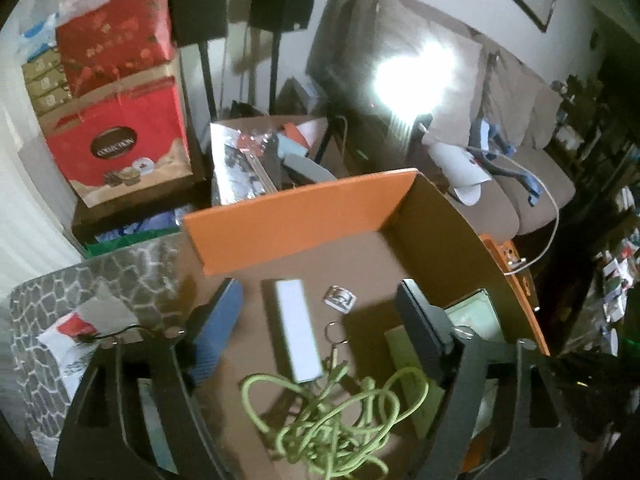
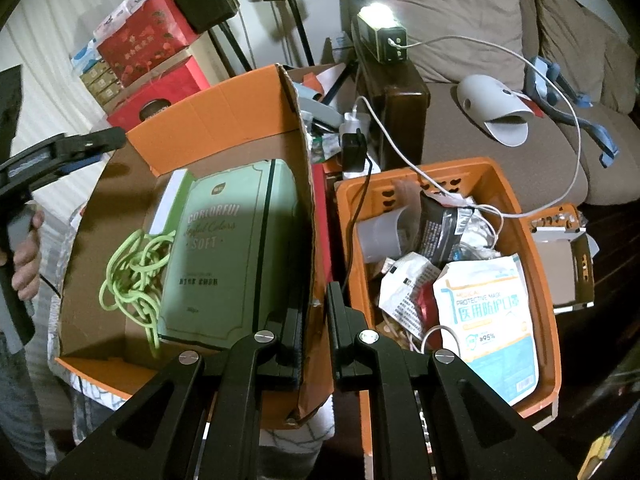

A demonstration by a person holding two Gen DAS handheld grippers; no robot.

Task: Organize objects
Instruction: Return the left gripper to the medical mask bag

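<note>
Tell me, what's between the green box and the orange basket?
In the right wrist view, the cardboard box's tall side wall stands between the green box and the orange basket. The right tool straddles that wall.

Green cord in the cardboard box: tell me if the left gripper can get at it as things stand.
Probably yes. The left gripper hangs open above the cardboard box, whose top is open, and the green cord lies loose on the box floor just below it. Only a white bar and a key ring lie beside the cord, not over it.
</note>
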